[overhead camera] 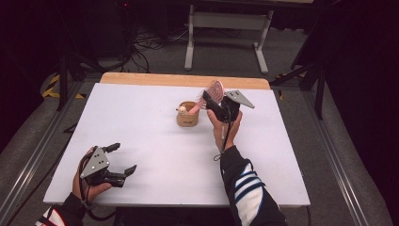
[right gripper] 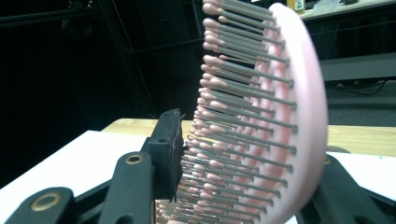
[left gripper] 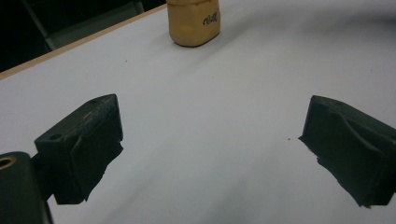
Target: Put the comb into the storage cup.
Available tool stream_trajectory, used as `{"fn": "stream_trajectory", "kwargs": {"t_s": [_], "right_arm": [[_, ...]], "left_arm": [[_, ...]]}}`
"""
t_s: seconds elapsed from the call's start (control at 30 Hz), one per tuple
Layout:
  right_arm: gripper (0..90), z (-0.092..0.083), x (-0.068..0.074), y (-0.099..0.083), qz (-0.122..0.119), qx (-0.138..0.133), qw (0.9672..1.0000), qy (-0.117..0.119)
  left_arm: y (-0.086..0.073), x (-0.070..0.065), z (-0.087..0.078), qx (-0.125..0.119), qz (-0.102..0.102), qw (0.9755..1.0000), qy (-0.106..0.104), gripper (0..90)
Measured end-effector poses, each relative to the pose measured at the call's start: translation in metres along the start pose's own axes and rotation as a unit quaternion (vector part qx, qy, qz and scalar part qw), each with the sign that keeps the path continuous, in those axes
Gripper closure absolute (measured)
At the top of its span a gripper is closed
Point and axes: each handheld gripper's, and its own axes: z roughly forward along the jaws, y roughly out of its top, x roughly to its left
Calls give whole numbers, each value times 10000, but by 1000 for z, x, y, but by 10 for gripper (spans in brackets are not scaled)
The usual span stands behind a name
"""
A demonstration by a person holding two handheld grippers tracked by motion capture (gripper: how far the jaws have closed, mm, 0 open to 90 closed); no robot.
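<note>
The right gripper [overhead camera: 217, 104] gripped a pink hairbrush [overhead camera: 214, 92] by its head. In the right gripper view, one finger [right gripper: 166, 154] pressed against the bristle tips while the other sat behind the pink back [right gripper: 299, 140], so the fingers were closed on the brush head. In the high view, the brush stood tilted over a small tan holder cup [overhead camera: 187, 114], with its handle end angled down to the cup's rim; a pale, rounded item also showed at the cup mouth, but it was too small to identify.

Judged from this position, the brush was either just entering or just leaving the cup. The grasp itself was complete. What remained was the transfer of the brush and its release.

The left gripper [overhead camera: 120, 160] rested low at the near left corner of the tabletop [overhead camera: 141, 122], well apart from the cup. Its fingers [left gripper: 79, 149] were spread wide and held nothing, as the left gripper view showed, with the cup [left gripper: 193, 21] standing farther off between them.

The tabletop was a plain white sheet with a light wooden edge [overhead camera: 183, 80] exposed along the far side. It carried no items other than the cup. Beyond it lay grey carpeted floor, a white metal table frame [overhead camera: 226, 28], loose black cables [overhead camera: 146, 47], and dark stands at both sides. Yellow and black hazard tape [overhead camera: 54, 87] marked the floor at the far left. The surrounding room was dim.
</note>
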Motion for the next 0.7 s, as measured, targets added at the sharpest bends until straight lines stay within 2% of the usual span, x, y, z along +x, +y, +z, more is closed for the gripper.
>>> {"fn": "stream_trajectory", "kwargs": {"t_s": [0.23, 0.7], "right_arm": [[506, 0, -3, -1, 80, 60, 9999, -37], [430, -2, -5, 2, -64, 125, 9998, -173]], "left_arm": [[0, 0, 0, -12, 4, 10000, -5, 63], [0, 0, 0, -17, 12, 10000, 1, 63]]}}
